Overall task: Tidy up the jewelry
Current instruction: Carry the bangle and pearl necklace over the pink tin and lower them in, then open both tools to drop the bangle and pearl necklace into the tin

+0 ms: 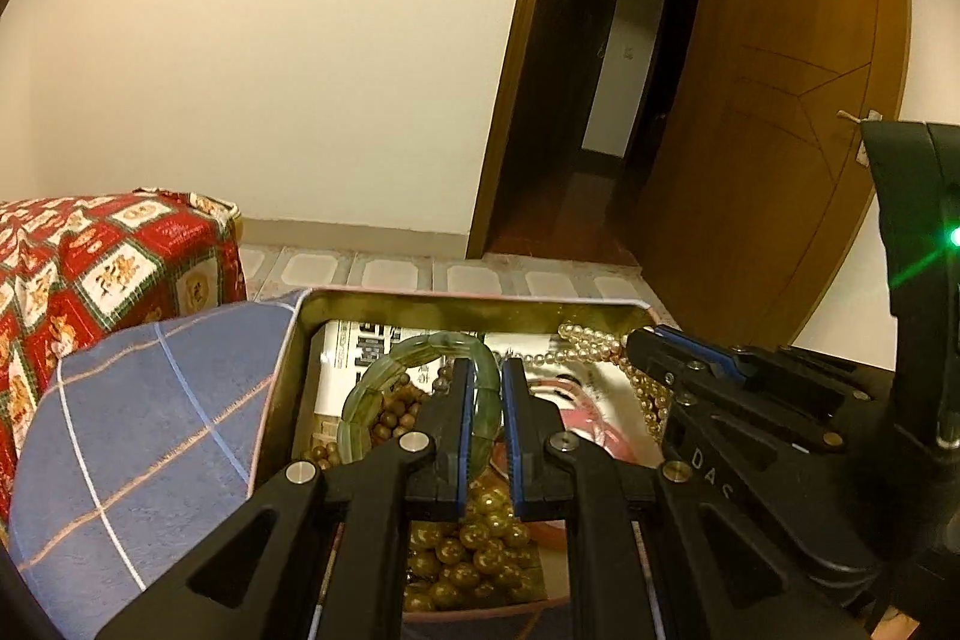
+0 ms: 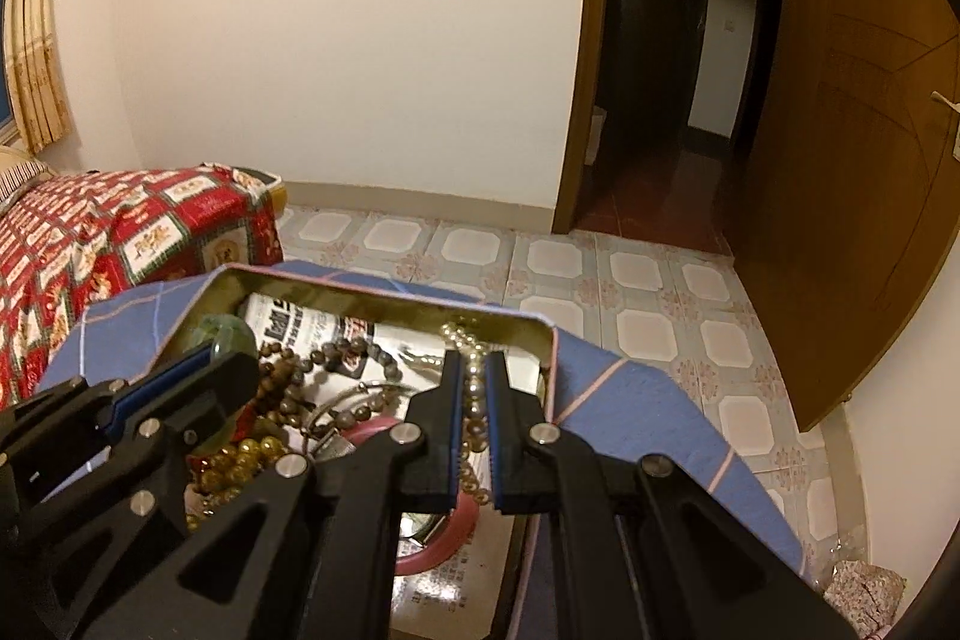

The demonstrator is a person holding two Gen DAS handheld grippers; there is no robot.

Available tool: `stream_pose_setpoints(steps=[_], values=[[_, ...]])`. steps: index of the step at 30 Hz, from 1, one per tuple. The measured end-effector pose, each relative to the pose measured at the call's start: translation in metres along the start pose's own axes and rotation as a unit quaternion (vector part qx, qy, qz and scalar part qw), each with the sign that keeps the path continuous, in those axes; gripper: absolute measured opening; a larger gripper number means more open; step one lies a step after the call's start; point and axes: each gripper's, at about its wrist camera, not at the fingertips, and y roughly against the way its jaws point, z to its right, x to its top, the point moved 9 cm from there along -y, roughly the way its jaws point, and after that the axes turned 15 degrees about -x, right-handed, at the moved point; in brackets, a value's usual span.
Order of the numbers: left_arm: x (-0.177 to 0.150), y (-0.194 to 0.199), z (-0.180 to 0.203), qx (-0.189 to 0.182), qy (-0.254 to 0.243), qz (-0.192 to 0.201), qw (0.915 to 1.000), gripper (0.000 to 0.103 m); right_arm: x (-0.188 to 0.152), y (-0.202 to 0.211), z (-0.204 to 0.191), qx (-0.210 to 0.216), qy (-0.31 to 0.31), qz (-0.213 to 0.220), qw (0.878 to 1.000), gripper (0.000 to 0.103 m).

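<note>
An open metal tin holds jewelry on a blue checked cloth. My left gripper is shut on a green jade bracelet, its fingers closed on the bracelet's right side inside the tin. My right gripper is shut on a pearl bead strand, which also shows in the left wrist view. Brown wooden beads, golden beads and a pink bangle lie in the tin. The right gripper shows in the left wrist view; the left gripper shows in the right wrist view.
A bed with a red patterned quilt stands to the left. A tiled floor lies beyond the tin, with an open wooden door and a dark doorway behind. A printed paper lines the tin.
</note>
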Motion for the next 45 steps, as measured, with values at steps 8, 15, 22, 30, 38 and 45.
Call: stream_pose_setpoints(steps=[8,15,22,30,38,45], values=[[-0.014,-0.017,-0.006,0.011,0.003,-0.02,0.9997,0.009,-0.014,-0.015,0.001,-0.002,0.003,-0.021,1.0,0.009],[-0.015,-0.024,-0.011,0.007,0.018,-0.027,0.9994,0.008,-0.016,-0.017,0.0,-0.002,0.01,-0.019,1.0,0.009],[-0.016,-0.025,-0.015,0.001,0.03,-0.028,0.9991,0.008,-0.018,-0.017,-0.005,-0.006,0.023,-0.007,1.0,0.01],[-0.016,-0.024,-0.016,0.009,0.026,-0.028,0.9992,0.008,-0.017,-0.018,-0.005,-0.006,0.026,-0.006,1.0,0.009],[-0.019,-0.02,-0.015,0.015,0.043,-0.037,0.9983,0.008,-0.018,-0.017,-0.008,0.011,0.016,-0.01,1.0,0.013],[-0.018,-0.012,-0.019,0.017,0.055,-0.035,0.9977,0.01,-0.012,-0.007,-0.008,0.013,0.006,0.006,1.0,0.051]])
